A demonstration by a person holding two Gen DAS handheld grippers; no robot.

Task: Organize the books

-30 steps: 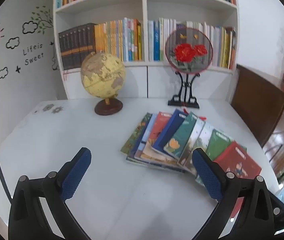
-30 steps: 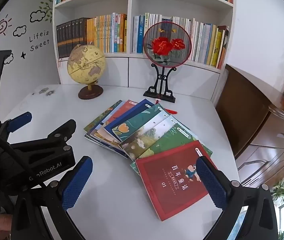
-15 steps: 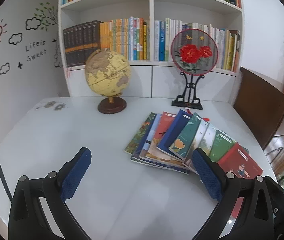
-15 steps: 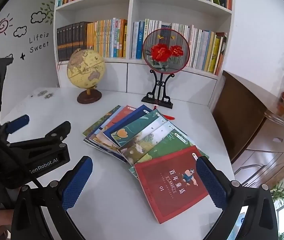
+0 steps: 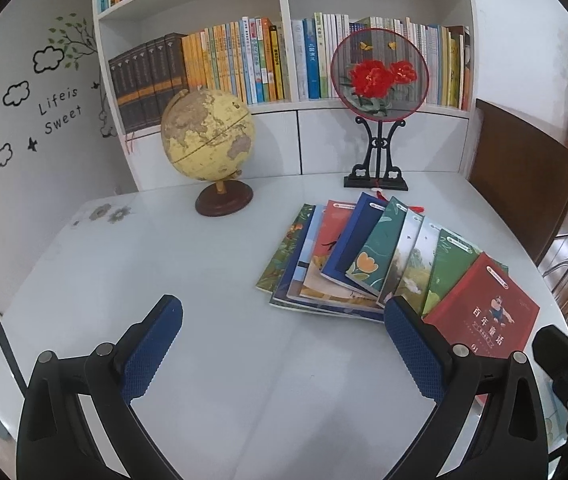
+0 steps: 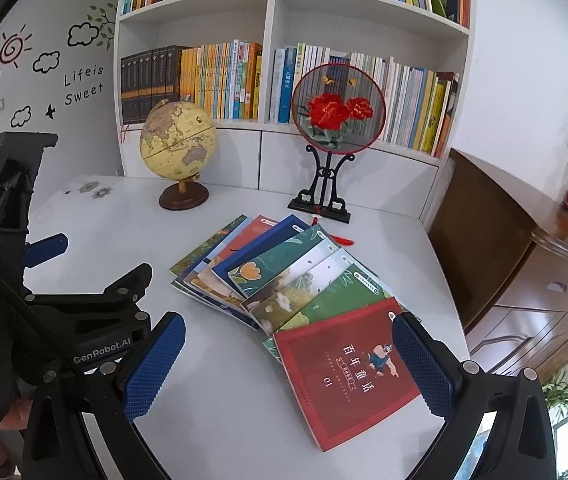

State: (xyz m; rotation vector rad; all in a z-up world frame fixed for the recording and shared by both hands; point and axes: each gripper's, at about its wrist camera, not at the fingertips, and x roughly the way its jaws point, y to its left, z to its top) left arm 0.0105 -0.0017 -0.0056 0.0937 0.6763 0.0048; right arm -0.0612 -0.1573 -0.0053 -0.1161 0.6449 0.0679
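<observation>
A big white table [image 5: 212, 360] fills most of the room we can see. It is smooth and a bit shiny. Thin books [image 5: 367, 264] lie on it, spread out like a fan, each one partly on top of the next. The red book [image 6: 347, 368] lies on top at the near end of the fan, close to the table's edge.

The left gripper [image 5: 282, 344] hangs over the bare table with its two blue fingers [image 5: 152, 348] spread wide and nothing between them. Its right finger is just beside the red book in the picture. The right gripper [image 6: 287, 368] is spread wide too, and it holds nothing. The red book shows between its blue fingers [image 6: 423, 368], lower down on the table.

At the back of the table stands a yellow globe [image 5: 208, 140] on a round brown foot. Near it stands a round fan with red flowers [image 5: 379, 74] on a black stand. Behind them is a tall white bookshelf [image 5: 284, 32] full of upright books. The wall on the left is white, with drawings of a sun [image 6: 14, 48] and clouds and the words "Life is Sweet". On the right is a brown wooden cabinet [image 6: 523, 264]
</observation>
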